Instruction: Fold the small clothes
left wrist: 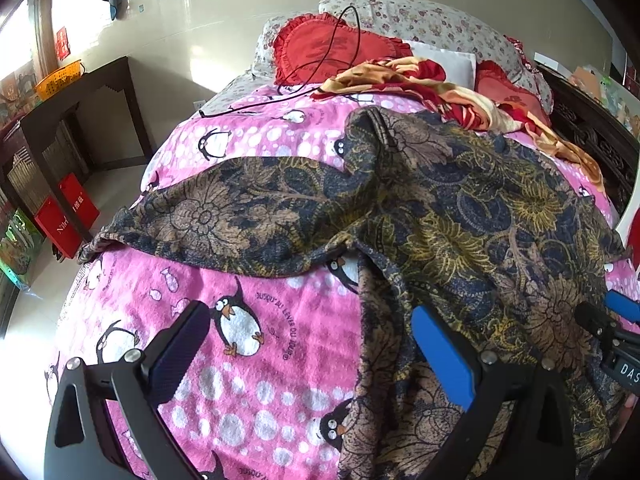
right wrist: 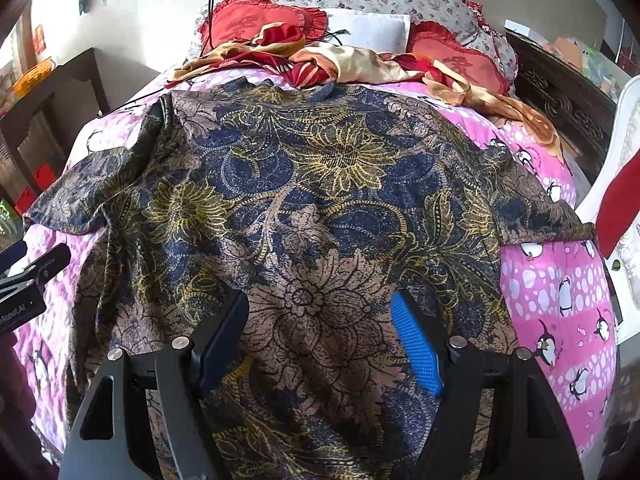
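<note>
A short-sleeved floral shirt (right wrist: 320, 200) in navy, tan and yellow is laid flat, unfolded, on the pink penguin blanket (left wrist: 248, 360). Both sleeves are spread out to the sides of the shirt body; the collar end is pointed toward the red heart pillows (right wrist: 256, 24), the hem toward the cameras. Some wrinkling is seen along the left sleeve (left wrist: 224, 216) and down the left edge of the body. A red-and-gold patterned cloth (right wrist: 344, 60) is bunched just beyond the collar, between the shirt and the pillows. A black cable (left wrist: 344, 40) is draped over the pillow on the shirt's left-sleeve side.

The left gripper (left wrist: 316, 356) is held wide apart, nothing between the fingers. Its dark finger (left wrist: 180, 352) is seen over bare blanket just beside the shirt's left edge; its blue finger (left wrist: 444, 360) is seen over the shirt's lower left part. Contact with the fabric cannot be told.

The right gripper (right wrist: 324, 340) is likewise spread wide, nothing gripped. Both fingers are seen over the lower middle of the shirt, on either side of a large tan flower print (right wrist: 316, 320). Whether the tips are touching the cloth cannot be told.

The left gripper is also caught at the left edge of the right wrist view, beside the shirt's left sleeve.
</note>
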Tool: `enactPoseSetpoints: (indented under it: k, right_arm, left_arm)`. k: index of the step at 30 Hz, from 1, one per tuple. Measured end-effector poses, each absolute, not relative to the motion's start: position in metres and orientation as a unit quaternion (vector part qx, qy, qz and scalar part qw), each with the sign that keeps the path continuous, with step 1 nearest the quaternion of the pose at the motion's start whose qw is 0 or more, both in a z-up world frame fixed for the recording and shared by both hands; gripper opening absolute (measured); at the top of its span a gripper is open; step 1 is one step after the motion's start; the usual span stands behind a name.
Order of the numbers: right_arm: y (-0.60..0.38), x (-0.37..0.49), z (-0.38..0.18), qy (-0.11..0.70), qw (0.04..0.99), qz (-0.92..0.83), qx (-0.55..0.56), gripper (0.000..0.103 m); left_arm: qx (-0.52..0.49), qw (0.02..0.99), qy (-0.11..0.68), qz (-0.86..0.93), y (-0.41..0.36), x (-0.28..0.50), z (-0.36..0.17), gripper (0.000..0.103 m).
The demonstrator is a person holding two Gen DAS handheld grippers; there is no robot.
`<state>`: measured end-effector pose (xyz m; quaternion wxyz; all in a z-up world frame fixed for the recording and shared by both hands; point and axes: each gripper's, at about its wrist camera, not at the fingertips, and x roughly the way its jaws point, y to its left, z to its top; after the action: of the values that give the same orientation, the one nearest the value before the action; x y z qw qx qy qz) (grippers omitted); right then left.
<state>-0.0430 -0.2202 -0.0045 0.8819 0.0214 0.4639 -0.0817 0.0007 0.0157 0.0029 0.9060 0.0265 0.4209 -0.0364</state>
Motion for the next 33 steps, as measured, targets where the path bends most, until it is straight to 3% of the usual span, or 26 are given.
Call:
enactPoseSetpoints:
  k: [33]
  right_arm:
    - [-0.207, -0.089, 0.064, 0.438, 0.891, -0.122, -0.002, 0.078]
  left_arm:
    - [0.006, 0.915, 0.400, -0.039, 0.034, -0.016, 0.042, 0.103]
